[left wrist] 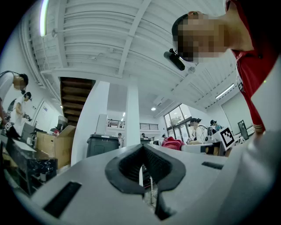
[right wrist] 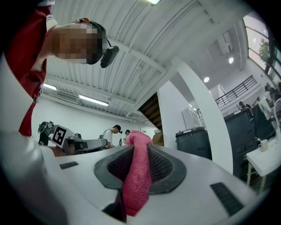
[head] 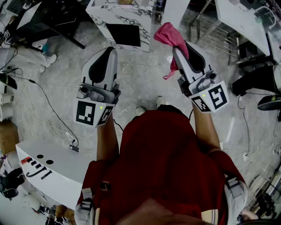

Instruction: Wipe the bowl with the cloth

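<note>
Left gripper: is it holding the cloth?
No. The left gripper is shut with nothing between its jaws; the pink cloth is pinched in the right gripper.

Open lab hall; marble worktable (head: 109,13), staircase (left wrist: 75,99), white pillar (left wrist: 132,118)

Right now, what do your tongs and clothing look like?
The left tongs and right tongs have white shells with black inlays and dark ribbed pads. Each carries a black-and-white marker cube with a green light. The person wears a red top.
</note>
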`<action>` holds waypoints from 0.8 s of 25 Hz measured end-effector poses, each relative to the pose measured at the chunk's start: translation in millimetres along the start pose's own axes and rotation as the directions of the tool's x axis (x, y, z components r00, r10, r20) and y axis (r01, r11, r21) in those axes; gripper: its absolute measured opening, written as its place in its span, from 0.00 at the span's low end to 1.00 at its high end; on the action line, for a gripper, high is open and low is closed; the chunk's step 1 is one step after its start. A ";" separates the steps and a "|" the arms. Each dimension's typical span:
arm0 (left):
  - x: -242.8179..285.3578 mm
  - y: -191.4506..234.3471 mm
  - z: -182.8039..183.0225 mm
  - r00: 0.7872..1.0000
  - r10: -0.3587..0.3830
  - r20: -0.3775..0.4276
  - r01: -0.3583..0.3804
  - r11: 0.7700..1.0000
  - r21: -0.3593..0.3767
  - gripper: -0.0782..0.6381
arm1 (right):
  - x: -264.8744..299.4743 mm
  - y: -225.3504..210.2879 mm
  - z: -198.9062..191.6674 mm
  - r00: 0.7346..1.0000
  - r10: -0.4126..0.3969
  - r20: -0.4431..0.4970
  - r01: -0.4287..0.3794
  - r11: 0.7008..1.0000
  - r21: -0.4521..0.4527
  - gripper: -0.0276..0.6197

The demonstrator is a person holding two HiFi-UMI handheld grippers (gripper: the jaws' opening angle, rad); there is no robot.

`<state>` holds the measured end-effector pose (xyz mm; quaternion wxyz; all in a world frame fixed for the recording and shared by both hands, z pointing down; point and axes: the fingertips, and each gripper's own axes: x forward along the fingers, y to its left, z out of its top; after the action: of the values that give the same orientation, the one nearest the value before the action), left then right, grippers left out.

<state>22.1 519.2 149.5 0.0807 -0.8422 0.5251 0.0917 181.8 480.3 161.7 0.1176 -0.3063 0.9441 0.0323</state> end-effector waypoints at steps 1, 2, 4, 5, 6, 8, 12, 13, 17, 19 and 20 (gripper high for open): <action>-1.3 1.8 0.5 1.000 0.000 0.000 0.000 1.000 0.001 0.12 | 2.1 2.0 -0.1 1.000 0.002 0.000 -0.002 1.000 0.000 0.18; -2.7 3.5 0.8 1.000 0.000 0.000 0.000 1.000 0.002 0.12 | 4.1 4.1 -0.3 1.000 0.004 0.001 -0.004 1.000 0.001 0.18; -5.4 7.0 0.9 1.000 -0.001 -0.001 0.001 1.000 0.002 0.12 | 8.0 8.0 -1.1 1.000 0.008 0.003 -0.008 1.000 0.007 0.18; -6.8 8.8 0.6 1.000 -0.002 -0.003 0.002 1.000 0.002 0.12 | 10.0 9.7 -1.6 1.000 0.008 0.005 -0.008 1.000 0.011 0.18; -8.1 10.8 0.2 1.000 -0.004 -0.005 0.004 1.000 0.002 0.12 | 12.2 11.1 -2.1 1.000 0.006 0.007 -0.006 1.000 0.014 0.18; -10.8 15.2 -0.9 1.000 -0.007 -0.010 0.007 1.000 0.002 0.12 | 16.9 13.1 -4.2 1.000 -0.001 0.005 0.001 1.000 0.018 0.18; -19.2 26.4 -3.9 1.000 -0.013 -0.025 0.013 1.000 0.006 0.12 | 26.7 18.2 -10.8 1.000 -0.019 -0.004 0.019 0.999 0.028 0.18; -22.3 30.1 -5.1 0.999 -0.013 -0.029 0.014 1.000 0.008 0.12 | 29.0 19.9 -12.5 1.000 -0.024 -0.003 0.024 0.999 0.032 0.18; -32.6 45.6 -15.4 0.999 -0.007 -0.043 0.007 1.000 0.003 0.12 | 37.1 23.9 -24.2 0.999 -0.041 -0.014 0.042 0.998 0.039 0.18; -36.5 50.9 -22.0 0.999 -0.007 -0.051 0.007 1.000 -0.005 0.12 | 40.5 23.6 -29.7 0.998 -0.051 -0.020 0.052 0.998 0.038 0.18; -38.3 53.7 -24.5 0.999 -0.008 -0.054 0.007 1.000 -0.008 0.12 | 42.9 23.0 -31.9 0.998 -0.057 -0.022 0.057 0.998 0.040 0.18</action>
<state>-40.9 523.4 180.3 0.0637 -0.8466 0.5236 0.0705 128.2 470.1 182.1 0.1148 -0.3310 0.9366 0.0067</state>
